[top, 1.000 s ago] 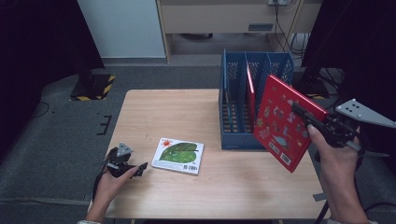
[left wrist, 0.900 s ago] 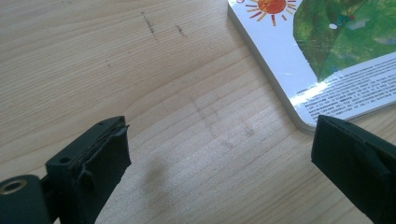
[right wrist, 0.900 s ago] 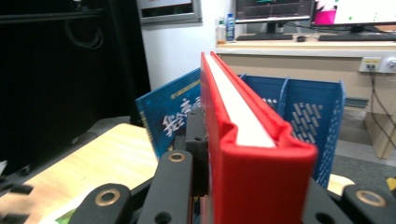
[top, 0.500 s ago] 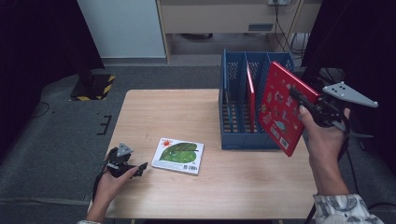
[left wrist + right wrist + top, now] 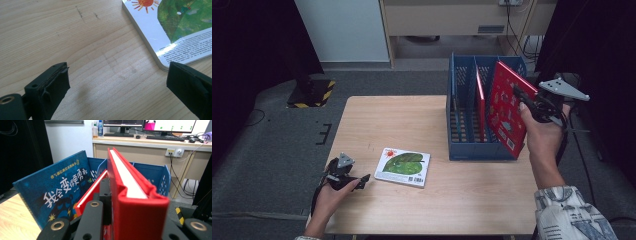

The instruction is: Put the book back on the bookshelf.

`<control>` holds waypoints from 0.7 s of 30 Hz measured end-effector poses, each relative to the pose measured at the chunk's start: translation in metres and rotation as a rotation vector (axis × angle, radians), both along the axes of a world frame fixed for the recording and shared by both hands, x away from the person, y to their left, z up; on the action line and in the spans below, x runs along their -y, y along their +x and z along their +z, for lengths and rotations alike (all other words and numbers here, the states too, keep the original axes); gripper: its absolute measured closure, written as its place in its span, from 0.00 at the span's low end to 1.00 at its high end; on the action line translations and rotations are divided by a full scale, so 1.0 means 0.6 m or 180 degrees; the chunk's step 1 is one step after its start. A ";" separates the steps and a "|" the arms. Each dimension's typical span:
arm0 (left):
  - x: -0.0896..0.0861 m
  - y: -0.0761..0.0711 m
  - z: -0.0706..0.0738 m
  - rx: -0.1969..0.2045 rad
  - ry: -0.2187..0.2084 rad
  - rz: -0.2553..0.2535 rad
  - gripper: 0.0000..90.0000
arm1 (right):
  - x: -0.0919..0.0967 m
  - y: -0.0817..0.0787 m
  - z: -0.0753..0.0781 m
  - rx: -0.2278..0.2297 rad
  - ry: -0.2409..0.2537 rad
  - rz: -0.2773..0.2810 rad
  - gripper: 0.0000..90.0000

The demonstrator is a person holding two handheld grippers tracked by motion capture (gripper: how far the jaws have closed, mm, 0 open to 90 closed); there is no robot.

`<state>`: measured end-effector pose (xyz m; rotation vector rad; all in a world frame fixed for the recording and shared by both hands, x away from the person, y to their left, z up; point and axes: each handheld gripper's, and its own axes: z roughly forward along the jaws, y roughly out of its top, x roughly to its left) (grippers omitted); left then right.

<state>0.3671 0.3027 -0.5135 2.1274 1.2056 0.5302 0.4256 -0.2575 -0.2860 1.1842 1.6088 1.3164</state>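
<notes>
Right gripper [image 5: 523, 100] is clamping the red book [image 5: 507, 107] by its spine edge, jaws pressed on both covers, and holding it upright over the right-hand slot of the blue rack [image 5: 462, 150]. The hardcover is looking stiff and fairly light, with glossy boards that are probably slippery, so a grip near the spine, where it is thickest, seems soundest. Its long axis is running up and down with a slight lean, one cover facing left toward the rack's dividers, the page block showing along the top in the right gripper view. Left gripper [image 5: 357, 179] is resting on the table [image 5: 412, 120], jaws apart and empty, just beside the green book [image 5: 404, 166] lying flat.
</notes>
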 end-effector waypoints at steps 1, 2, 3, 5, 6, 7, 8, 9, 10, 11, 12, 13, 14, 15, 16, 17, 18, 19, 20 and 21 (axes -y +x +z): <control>0.000 0.000 0.000 0.0002 0.0000 0.0000 0.04 | -0.002 0.004 -0.001 -0.0003 -0.0003 0.0001 0.89; 0.000 0.000 0.000 0.0001 -0.0001 0.0000 0.04 | -0.004 0.008 -0.003 -0.0005 -0.0006 -0.0002 0.89; 0.000 0.000 0.000 0.0001 -0.0001 0.0000 0.04 | -0.006 0.011 -0.004 -0.0008 -0.0009 -0.0009 0.89; 0.000 0.000 0.000 0.0003 -0.0003 -0.0002 0.04 | -0.011 0.018 -0.007 -0.0012 -0.0026 -0.0018 0.89; 0.000 0.000 0.000 0.0004 -0.0004 -0.0001 0.04 | -0.013 0.021 -0.009 -0.0014 -0.0027 -0.0029 0.89; 0.000 0.000 0.000 0.0004 -0.0005 0.0001 0.04 | -0.015 0.024 -0.010 -0.0012 -0.0015 -0.0039 0.89; -0.001 0.000 0.001 0.0000 0.0003 -0.0004 0.04 | -0.016 0.027 -0.010 -0.0009 -0.0017 -0.0042 0.89; -0.001 0.000 0.001 0.0000 0.0002 -0.0002 0.04 | -0.017 0.030 -0.011 -0.0016 -0.0008 -0.0047 0.89; -0.001 0.000 0.001 0.0001 0.0000 0.0000 0.04 | -0.018 0.034 -0.011 -0.0022 -0.0006 -0.0045 0.89; -0.001 0.000 0.001 0.0001 -0.0002 0.0000 0.04 | -0.019 0.037 -0.011 -0.0020 0.0007 -0.0053 0.89; -0.001 0.000 0.001 0.0002 0.0000 -0.0001 0.04 | -0.020 0.040 -0.010 -0.0024 0.0008 -0.0054 0.89; -0.001 0.000 0.000 0.0001 -0.0001 -0.0001 0.04 | -0.020 0.043 -0.009 -0.0020 0.0024 -0.0057 0.89; -0.001 0.000 0.000 0.0001 0.0000 -0.0003 0.04 | -0.020 0.047 -0.009 -0.0015 0.0033 -0.0067 0.89; -0.001 0.000 0.000 0.0000 0.0002 -0.0005 0.04 | -0.020 0.050 -0.009 -0.0019 0.0038 -0.0071 0.89; 0.000 0.000 0.000 0.0005 -0.0007 0.0000 0.04 | -0.021 0.054 -0.009 -0.0019 0.0044 -0.0088 0.89; -0.001 0.000 0.001 0.0001 0.0001 -0.0005 0.04 | -0.021 0.057 -0.009 -0.0022 0.0045 -0.0106 0.89; -0.001 0.000 0.000 0.0003 -0.0002 -0.0002 0.04 | -0.021 0.060 -0.010 -0.0022 0.0050 -0.0118 0.89; -0.001 0.000 0.000 0.0003 -0.0002 -0.0001 0.04 | -0.021 0.063 -0.010 -0.0028 0.0047 -0.0126 0.89; -0.001 0.001 0.000 0.0002 -0.0004 -0.0001 0.04 | -0.022 0.066 -0.011 -0.0034 0.0045 -0.0129 0.89; -0.001 0.001 0.000 0.0002 -0.0002 -0.0002 0.04 | -0.023 0.070 -0.012 -0.0042 0.0044 -0.0139 0.89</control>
